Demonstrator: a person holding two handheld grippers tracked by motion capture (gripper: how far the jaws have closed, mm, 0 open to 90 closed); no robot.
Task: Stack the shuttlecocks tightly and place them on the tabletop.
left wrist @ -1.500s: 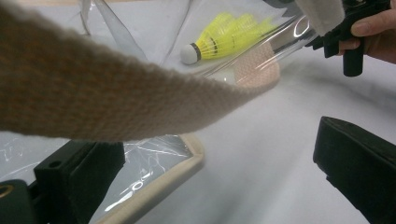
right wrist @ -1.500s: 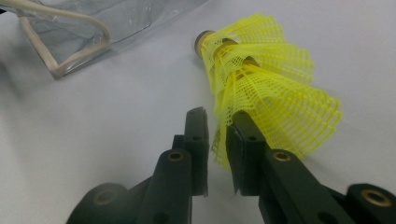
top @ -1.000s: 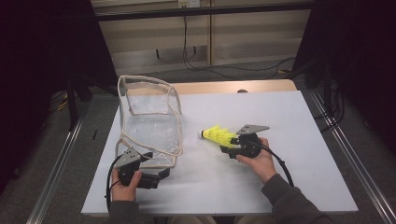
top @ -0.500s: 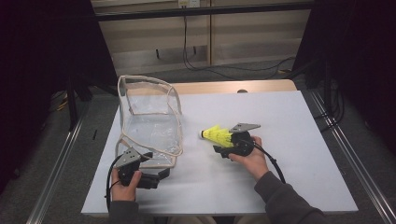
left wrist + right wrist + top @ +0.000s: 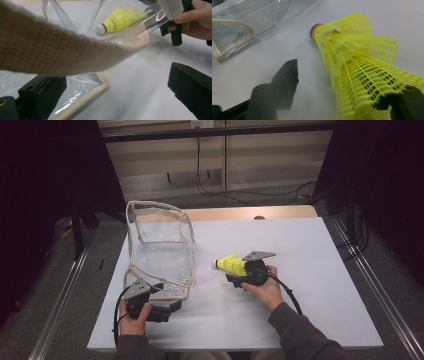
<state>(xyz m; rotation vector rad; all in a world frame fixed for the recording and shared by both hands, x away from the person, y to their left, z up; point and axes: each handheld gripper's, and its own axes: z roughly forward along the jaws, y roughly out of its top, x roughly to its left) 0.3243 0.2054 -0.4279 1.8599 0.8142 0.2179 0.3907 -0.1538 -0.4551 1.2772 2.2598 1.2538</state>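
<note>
Resting against one side of the spread right tool [image 5: 342, 85] (skirt first) lies the yellow shuttlecock [image 5: 359, 65].

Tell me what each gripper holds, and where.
Nothing is gripped. The right gripper's jaws have just been opening; the yellow shuttlecock's skirt lies between them, clear of one. The left gripper stands open at the bag's rim.

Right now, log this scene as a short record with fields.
surface: white table
bag: clear pouch with beige trim, at the left, mouth open
shuttlecock: yellow shuttlecock, cork end toward the pouch
left gripper: open at the pouch's near edge, one jaw under it
right gripper: jaws apart, skirt resting against one jaw, not pinched
</note>
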